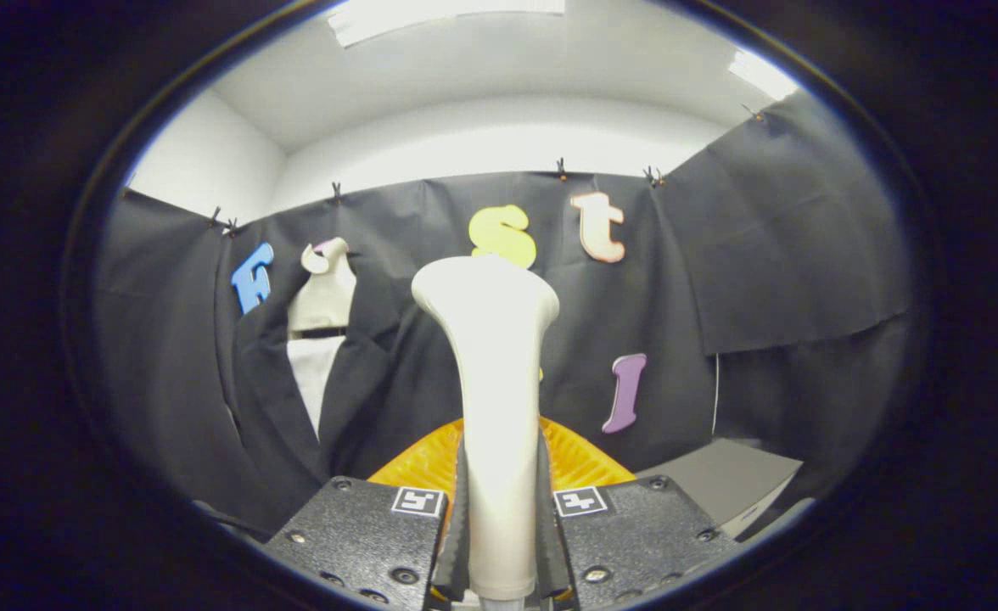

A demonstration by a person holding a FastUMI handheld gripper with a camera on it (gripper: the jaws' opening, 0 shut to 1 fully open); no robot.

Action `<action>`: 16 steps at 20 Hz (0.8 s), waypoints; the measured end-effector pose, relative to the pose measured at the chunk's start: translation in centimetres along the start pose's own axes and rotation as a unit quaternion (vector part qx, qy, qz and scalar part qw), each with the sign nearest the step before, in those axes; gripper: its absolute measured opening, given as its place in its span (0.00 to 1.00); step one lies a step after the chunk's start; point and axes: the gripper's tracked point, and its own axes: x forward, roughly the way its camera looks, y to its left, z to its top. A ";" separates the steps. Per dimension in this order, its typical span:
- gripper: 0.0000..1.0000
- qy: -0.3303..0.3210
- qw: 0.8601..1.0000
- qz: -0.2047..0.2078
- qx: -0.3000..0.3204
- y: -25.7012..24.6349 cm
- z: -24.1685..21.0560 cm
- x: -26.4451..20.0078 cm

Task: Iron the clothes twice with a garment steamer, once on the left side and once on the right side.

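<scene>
Steamer [492,373]: a cream-white handheld unit is held upright between the fingers, its slim handle rising from the pads and flaring into a wide, rounded head at the top.
Steamer surface: smooth, matte plastic is seen, with soft curves and no sharp edges; the head is tilted slightly to the left.
Gripper [499,543]: both fingers are pressed against the handle, one on each side, so the steamer is clamped low on its neck.
Fingers [363,535]: black, grainy, blocky bodies are shown, fastened with screws, and each is marked with a small square black-and-white tag near its inner corner.
Pads: dark ribbed strips are seen lining the inner faces where the handle is touched.
Orange part [418,462]: a ridged, translucent orange shape is seen just beyond the fingers, behind the handle, spreading to both sides.
Jacket [278,399]: a dark suit jacket is hung against the booth wall, ahead and to the left of the steamer, well apart from it; its lapels are opened over a white shirt front [314,378].
Form [323,293]: a cream, smooth neck piece is seen rising above the collar, curled at the top.
Box [724,479]: a flat grey surface is seen low to the right, beyond the right finger.
</scene>
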 end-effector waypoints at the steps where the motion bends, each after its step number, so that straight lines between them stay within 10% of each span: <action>1: 0.34 -0.014 1.000 -0.004 -0.003 0.8 0.3 0.6; 16: 0.34 -0.069 0.997 0.009 -0.038 9.0 0.6 5.9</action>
